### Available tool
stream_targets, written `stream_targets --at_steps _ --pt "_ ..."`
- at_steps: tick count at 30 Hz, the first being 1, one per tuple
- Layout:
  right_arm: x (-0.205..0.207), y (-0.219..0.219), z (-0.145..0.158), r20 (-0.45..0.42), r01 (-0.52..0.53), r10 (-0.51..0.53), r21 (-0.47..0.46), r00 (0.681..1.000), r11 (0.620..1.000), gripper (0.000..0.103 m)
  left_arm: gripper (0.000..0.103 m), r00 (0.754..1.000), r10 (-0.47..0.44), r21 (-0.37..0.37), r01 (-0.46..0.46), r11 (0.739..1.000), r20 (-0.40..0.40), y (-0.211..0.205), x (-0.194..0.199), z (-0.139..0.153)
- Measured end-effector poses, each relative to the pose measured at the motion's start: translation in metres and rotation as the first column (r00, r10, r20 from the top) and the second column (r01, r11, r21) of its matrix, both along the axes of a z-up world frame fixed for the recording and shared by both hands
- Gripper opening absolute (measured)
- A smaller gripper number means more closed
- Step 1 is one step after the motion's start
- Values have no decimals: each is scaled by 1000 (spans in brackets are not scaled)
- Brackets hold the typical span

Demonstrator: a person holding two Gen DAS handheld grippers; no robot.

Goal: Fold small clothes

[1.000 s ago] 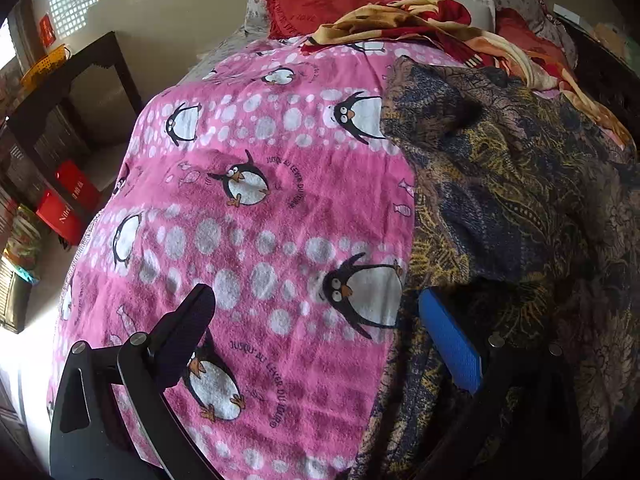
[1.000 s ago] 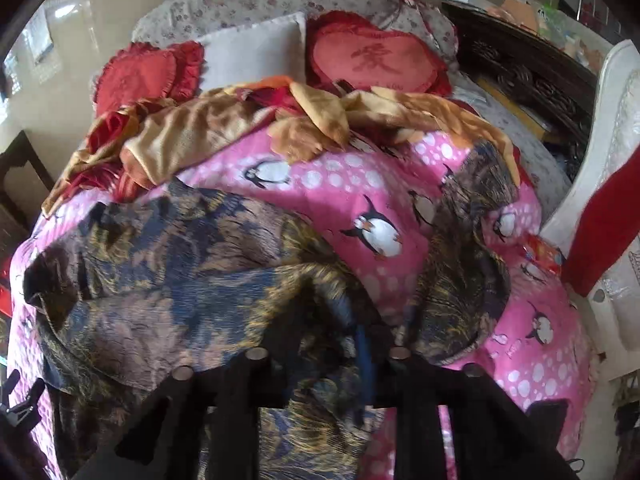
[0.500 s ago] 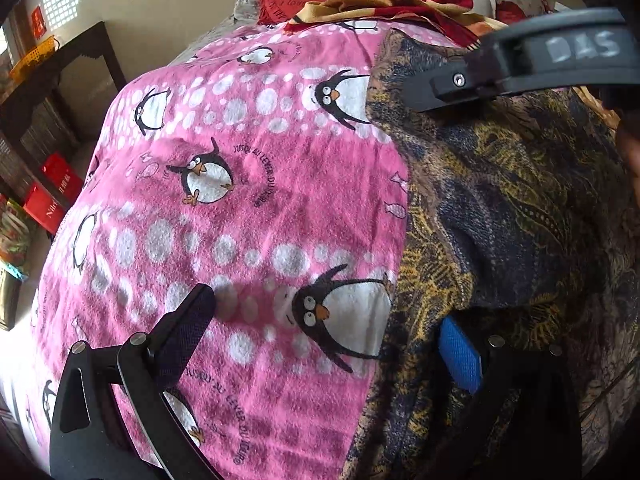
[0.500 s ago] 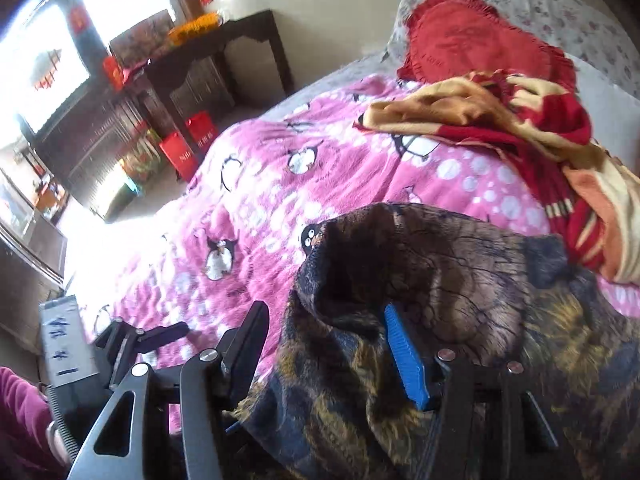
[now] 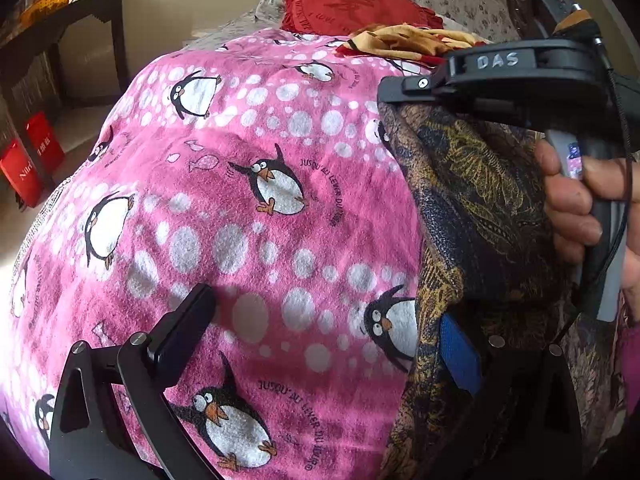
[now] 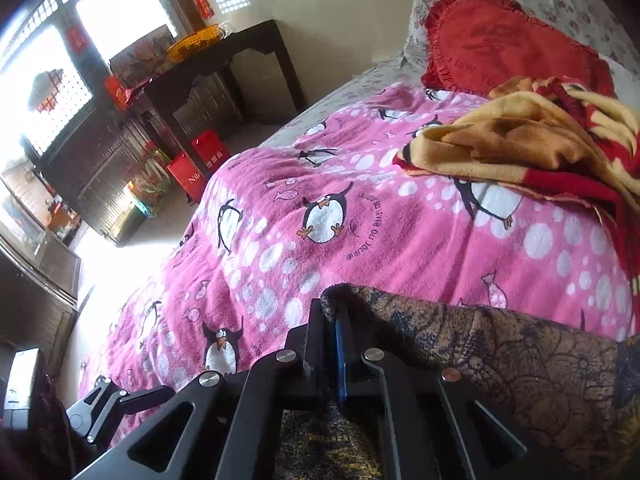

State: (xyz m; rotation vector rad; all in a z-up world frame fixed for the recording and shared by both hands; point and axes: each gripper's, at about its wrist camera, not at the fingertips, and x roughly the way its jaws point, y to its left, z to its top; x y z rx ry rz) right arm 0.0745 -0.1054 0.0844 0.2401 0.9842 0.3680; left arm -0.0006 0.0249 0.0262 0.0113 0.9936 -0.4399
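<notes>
While the right gripper (image 6: 334, 320) has its fingers pinched tight together, it's clamped on the top edge of the dark patterned garment (image 6: 540, 364), with the cloth bunched right between the black pad and the blue pad and trailing off to the right of them. Over on the left gripper (image 5: 324, 320) the fingers are spread wide; the black finger (image 5: 180, 330) sits out over the pink penguin blanket (image 5: 248, 208), and the blue pad (image 5: 460, 354) is tucked against the garment's lower edge, which hangs down over it, but nothing is squeezed there. Just past that, in the left wrist view, a hand (image 5: 580, 208) grips the handle of the right gripper, holding the garment's corner up off the blanket. Farther beyond the fingers lies a crumpled yellow and red blanket (image 6: 532, 144), then a red heart cushion (image 6: 508, 48) against the flowered pillows. Off to the left of the bed there's a dark wooden table (image 6: 224, 64) with red bags (image 6: 196, 164) on the floor below it.
</notes>
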Motion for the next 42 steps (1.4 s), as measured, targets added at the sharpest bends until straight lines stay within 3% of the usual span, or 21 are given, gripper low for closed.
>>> stream_targets --at_steps 1,3,5,7,12,16,22,24,25,26,29,34,35,37,38,39,41,42 --pt "-5 -11 2 1 22 -22 52 1000 998 6 103 1000 -9 5 9 1000 2 -1 -3 1" --pt "-26 -33 22 32 81 -84 91 996 993 24 103 1000 -25 11 25 1000 3 0 -5 5" --pt "-49 -53 43 95 130 -132 23 987 991 25 103 999 -35 10 35 999 5 6 -11 8" --pt "-72 -62 53 106 116 -113 -28 988 993 25 103 999 -38 10 38 999 19 8 -15 13" --pt "-99 -40 24 44 46 -40 -130 998 990 25 102 993 -30 65 23 998 114 12 -29 32" --pt "-78 -24 -20 38 116 -109 -311 993 943 20 102 993 -7 61 0 998 118 7 -22 42" --pt "-100 -27 5 98 166 -142 -329 985 929 25 102 993 -9 39 5 999 122 -27 -7 47" --pt "-123 -47 15 107 201 -176 -312 979 929 50 102 992 -27 45 22 999 122 -42 -2 43" --pt "-139 -62 21 120 238 -210 -311 970 920 56 102 992 -32 57 25 998 122 -49 -1 40" --pt "-157 -78 26 139 282 -250 -315 958 906 60 102 992 -41 64 34 997 121 -55 1 37" --pt "-201 -135 35 180 437 -399 -350 899 829 60 102 994 -58 117 48 992 87 -73 8 19" --pt "-249 -246 23 168 703 -704 -388 690 596 67 102 998 -46 170 39 985 35 -81 16 -11" --pt "-253 -262 17 144 716 -729 -390 669 580 67 103 998 -46 176 38 984 45 -82 15 -12" --pt "-255 -283 7 85 717 -738 -334 670 612 53 103 997 -50 192 38 981 59 -84 14 -12" --pt "-255 -287 5 64 713 -728 -282 682 643 24 103 997 -51 196 38 980 60 -85 14 -12" --pt "-255 -288 7 61 712 -725 -259 687 653 13 103 997 -50 196 38 980 59 -85 14 -13" --pt "-259 -287 17 125 723 -723 -279 680 632 3 103 997 -48 191 36 981 59 -84 14 -14" --pt "-264 -288 23 152 737 -728 -264 669 622 3 103 997 -47 190 34 981 62 -84 14 -13"
